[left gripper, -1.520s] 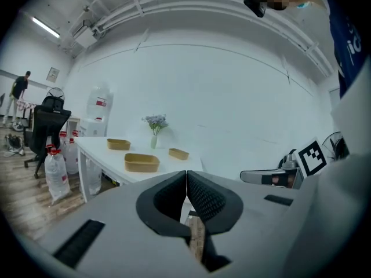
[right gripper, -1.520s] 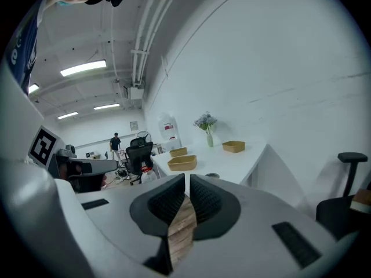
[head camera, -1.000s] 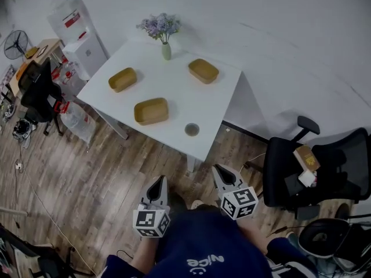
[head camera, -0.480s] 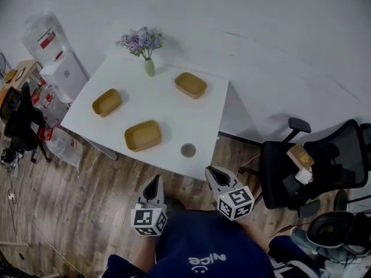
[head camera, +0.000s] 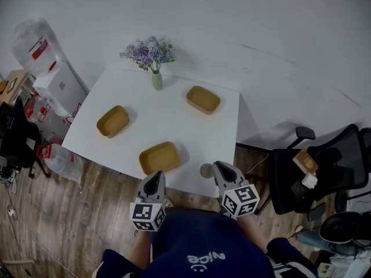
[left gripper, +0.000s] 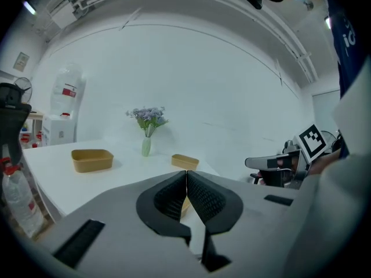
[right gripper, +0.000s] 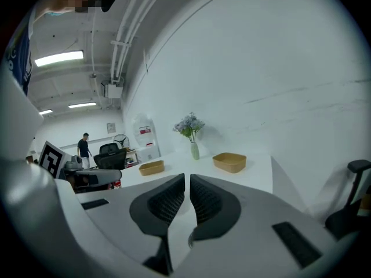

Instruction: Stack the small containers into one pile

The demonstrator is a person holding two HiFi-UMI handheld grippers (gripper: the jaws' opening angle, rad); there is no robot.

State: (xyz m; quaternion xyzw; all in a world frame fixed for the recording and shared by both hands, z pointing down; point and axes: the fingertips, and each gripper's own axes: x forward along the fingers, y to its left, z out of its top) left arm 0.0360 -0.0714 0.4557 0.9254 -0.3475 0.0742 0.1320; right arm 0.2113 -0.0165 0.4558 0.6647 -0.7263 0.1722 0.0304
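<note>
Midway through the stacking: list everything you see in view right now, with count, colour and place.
table: one, white, centre
left container: one, tan, table's left side
front container: one, tan, near edge, by the left gripper
back container: one, tan, far right; none stacked
vase: one, pale green, far edge, holding purple flowers
round object: one, grey, near edge; too small to identify
office chair: one, black, right of table
box: one, brown, on the chair
water dispenser: one, white, left of table
left gripper: one, pale with black fingers, shut, empty
right gripper: one, same, shut, empty
</note>
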